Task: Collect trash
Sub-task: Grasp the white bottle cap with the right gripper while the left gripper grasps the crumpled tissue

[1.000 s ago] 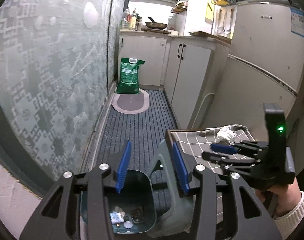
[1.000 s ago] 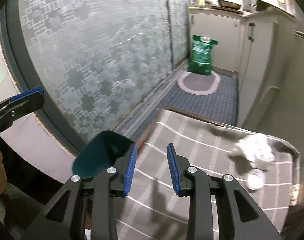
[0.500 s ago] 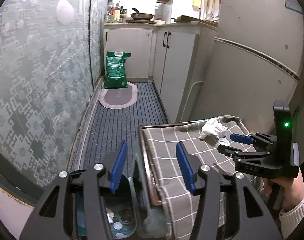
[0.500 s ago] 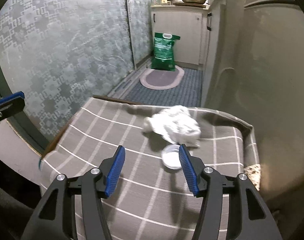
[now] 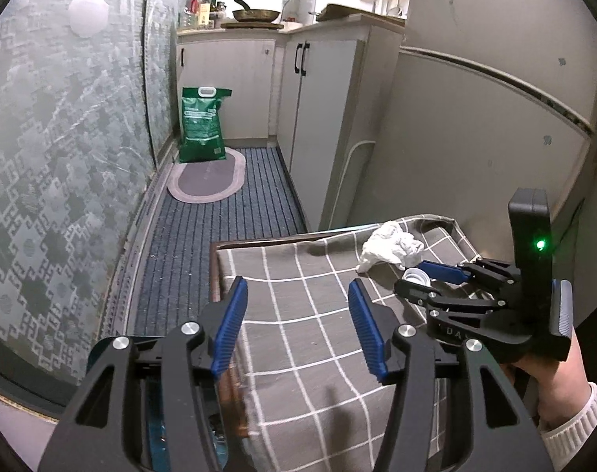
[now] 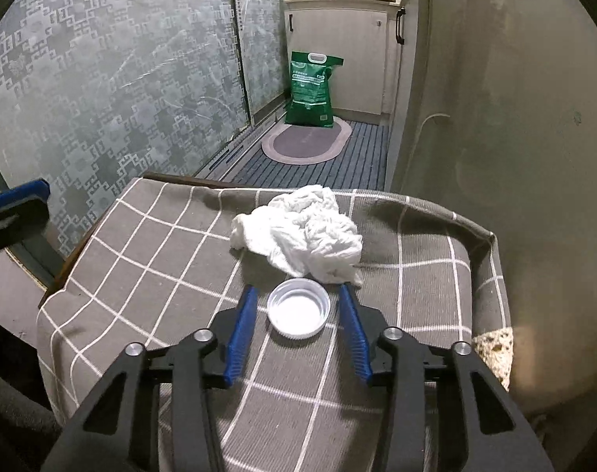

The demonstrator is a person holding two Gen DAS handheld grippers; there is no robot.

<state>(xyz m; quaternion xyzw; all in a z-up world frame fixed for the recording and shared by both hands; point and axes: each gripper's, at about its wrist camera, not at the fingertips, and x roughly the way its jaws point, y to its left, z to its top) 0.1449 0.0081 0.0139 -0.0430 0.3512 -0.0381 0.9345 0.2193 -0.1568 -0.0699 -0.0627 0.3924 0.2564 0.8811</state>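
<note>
A white bottle cap (image 6: 298, 308) lies open side up on the grey checked tablecloth (image 6: 172, 236), just in front of a crumpled white tissue (image 6: 302, 232). My right gripper (image 6: 297, 289) is low over the cloth. Its jaws are closing with the cap between them, and a small gap shows on each side of the cap. My left gripper (image 5: 298, 287) hovers over the table's near left part. Its jaws are opening and hold nothing. In the left wrist view the tissue (image 5: 392, 246) lies past the right gripper (image 5: 414, 275). A dark teal bin (image 5: 155, 424) shows partly under the left gripper.
A person's hand (image 5: 546, 377) holds the right gripper. A pale wall panel (image 6: 514, 157) stands close on the table's right. A patterned glass door (image 5: 62, 157) runs along the left. On the striped floor beyond are an oval mat (image 5: 208, 177) and a green bag (image 5: 202, 126) by cabinets (image 5: 322, 118).
The left gripper has swung from above the bin to over the table, its jaws wider. The right gripper has moved forward and down to the cap, which now lies between its fingers.
</note>
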